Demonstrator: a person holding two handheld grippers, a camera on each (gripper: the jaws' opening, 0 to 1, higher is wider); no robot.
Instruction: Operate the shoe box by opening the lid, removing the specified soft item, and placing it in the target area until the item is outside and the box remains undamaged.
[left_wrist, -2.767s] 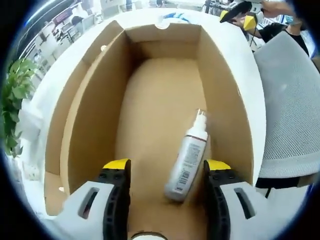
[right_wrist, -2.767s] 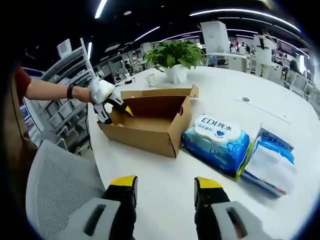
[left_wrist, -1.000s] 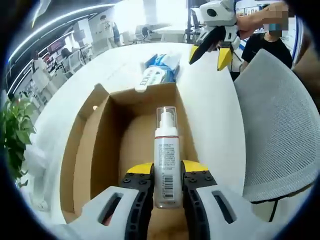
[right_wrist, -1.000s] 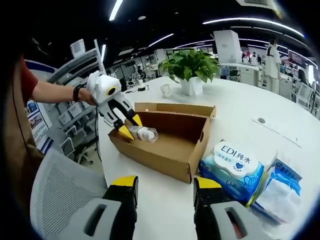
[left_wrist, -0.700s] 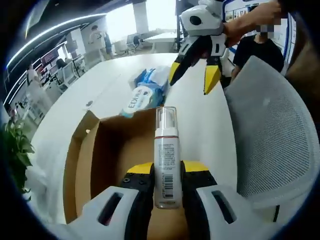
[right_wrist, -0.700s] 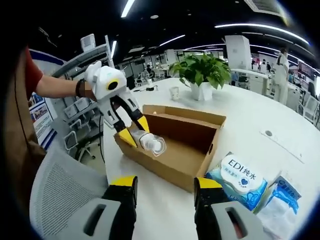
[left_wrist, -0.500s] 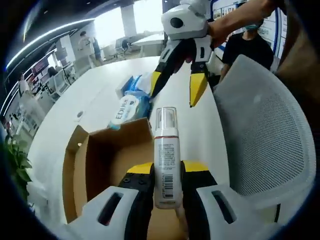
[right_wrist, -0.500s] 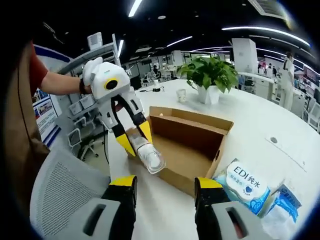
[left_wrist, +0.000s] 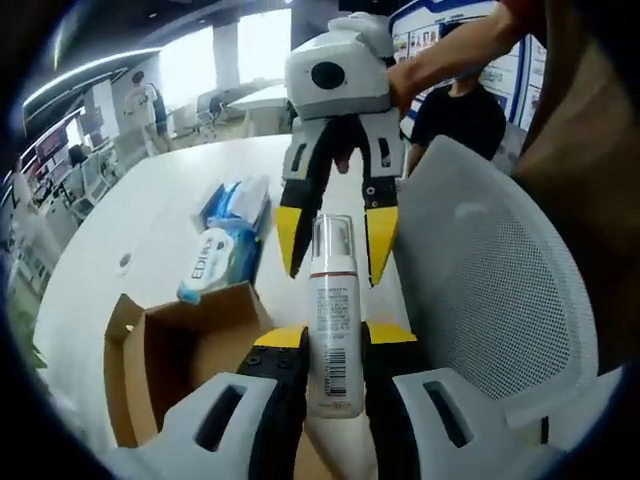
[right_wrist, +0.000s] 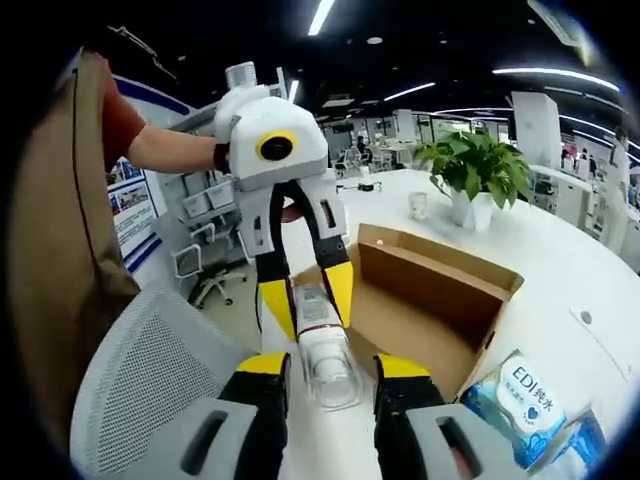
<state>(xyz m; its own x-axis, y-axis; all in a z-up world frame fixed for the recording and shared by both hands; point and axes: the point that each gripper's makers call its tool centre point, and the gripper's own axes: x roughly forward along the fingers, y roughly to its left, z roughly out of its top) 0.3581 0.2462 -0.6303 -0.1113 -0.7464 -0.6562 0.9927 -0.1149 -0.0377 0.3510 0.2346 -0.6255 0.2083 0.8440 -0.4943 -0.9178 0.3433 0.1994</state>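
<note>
Spray bottle (left_wrist: 333, 340), white with a clear cap, a printed label and a barcode, stands upright at centre of the left gripper view, pinched between the yellow-tipped jaws of the left gripper (left_wrist: 333, 345). Beyond its cap, the right gripper (left_wrist: 332, 240) hangs with jaws spread either side. Lower left lies the open cardboard shoe box (left_wrist: 160, 355) on the white desk (left_wrist: 150, 215), with a blue wipes pack (left_wrist: 220, 262) just beyond it. A grey mesh chair (left_wrist: 490, 290) fills the right.

The right gripper view shows the bottle (right_wrist: 322, 350) cap-first between its own spread jaws, plus a potted plant (right_wrist: 478, 175) at upper right.
</note>
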